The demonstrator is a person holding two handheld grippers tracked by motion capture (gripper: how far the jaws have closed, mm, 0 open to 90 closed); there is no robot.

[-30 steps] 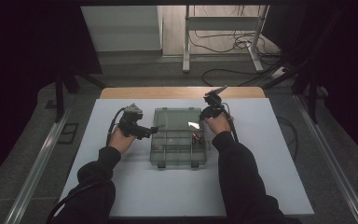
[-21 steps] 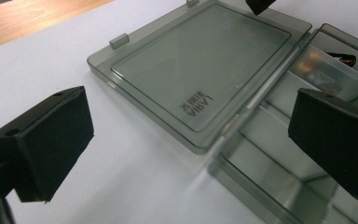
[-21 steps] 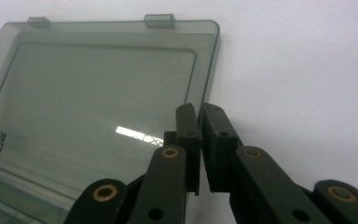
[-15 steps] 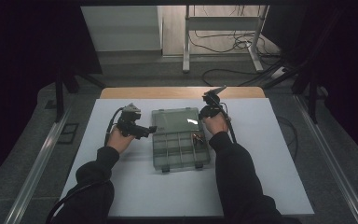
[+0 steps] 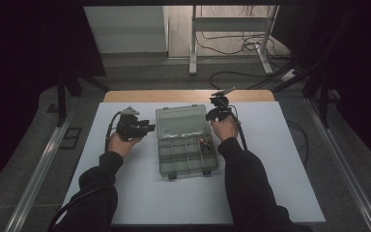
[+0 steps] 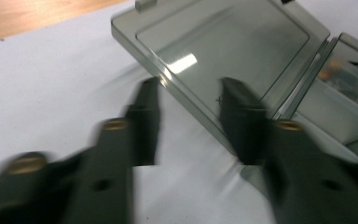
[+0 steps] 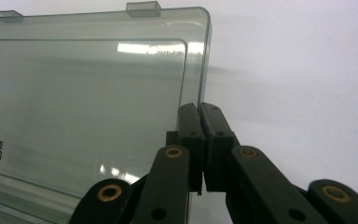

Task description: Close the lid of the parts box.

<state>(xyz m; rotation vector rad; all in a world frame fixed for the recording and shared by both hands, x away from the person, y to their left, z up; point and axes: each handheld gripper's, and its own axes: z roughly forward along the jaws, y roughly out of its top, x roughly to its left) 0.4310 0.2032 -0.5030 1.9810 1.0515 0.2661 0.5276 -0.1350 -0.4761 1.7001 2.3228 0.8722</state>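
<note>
The clear grey plastic compartment box [image 5: 186,142] lies mid-table, its lid [image 7: 88,102] now folded back flat on the far side. The right gripper [image 7: 200,144] pinches the lid's edge; the left gripper [image 6: 191,121], jaws just closing, straddles the lid's corner without pressing. Opening seems finished.

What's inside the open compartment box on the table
The compartment box has a divided tray; small brassy parts lie in one right-side cell. The other cells look empty, though the dim, tinted plastic could hide tiny pieces. Its lid lies opened back.
</note>
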